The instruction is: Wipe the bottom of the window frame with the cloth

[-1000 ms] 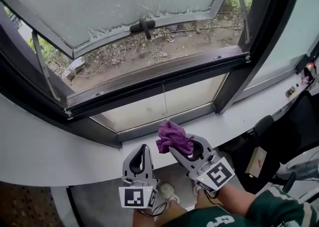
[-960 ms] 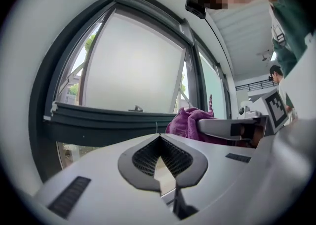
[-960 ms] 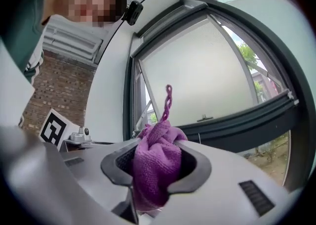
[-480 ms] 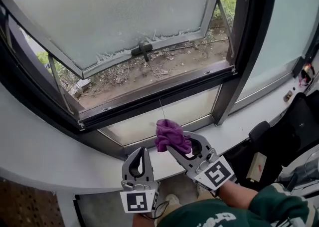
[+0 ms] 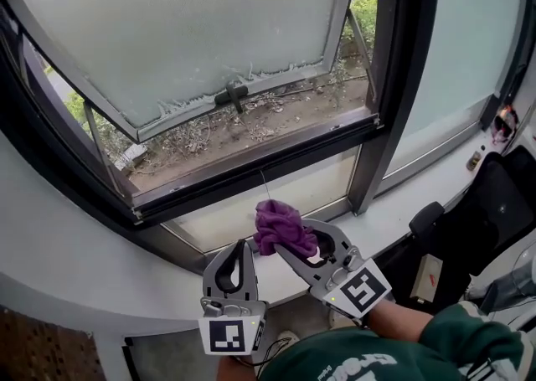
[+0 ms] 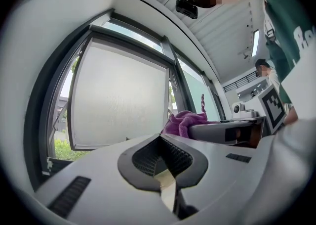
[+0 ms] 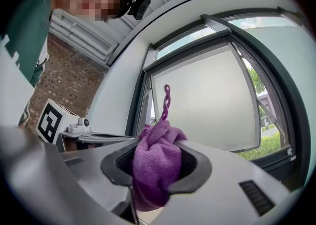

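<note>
A bunched purple cloth (image 5: 280,227) sticks up from my right gripper (image 5: 286,242), which is shut on it just below the fixed frosted lower pane (image 5: 276,191). In the right gripper view the cloth (image 7: 155,162) fills the gap between the jaws, a twisted loop standing above it. My left gripper (image 5: 241,247) hangs beside it on the left, shut, nothing in it (image 6: 160,139). The dark bottom rail of the open window frame (image 5: 251,168) runs above both grippers, apart from the cloth. The frosted sash (image 5: 193,28) is swung outward.
A white sill (image 5: 402,202) curves under the window. A dark upright mullion (image 5: 394,78) stands at the right, with another frosted pane (image 5: 469,61) beyond it. A sash handle (image 5: 231,93) hangs over bare ground with dry plants (image 5: 251,124). Black gear (image 5: 494,203) sits at the right.
Both grippers have edged up toward the lower pane, the cloth still held in the right one. The head view has tilted, so the window sits lower and more to the left.
</note>
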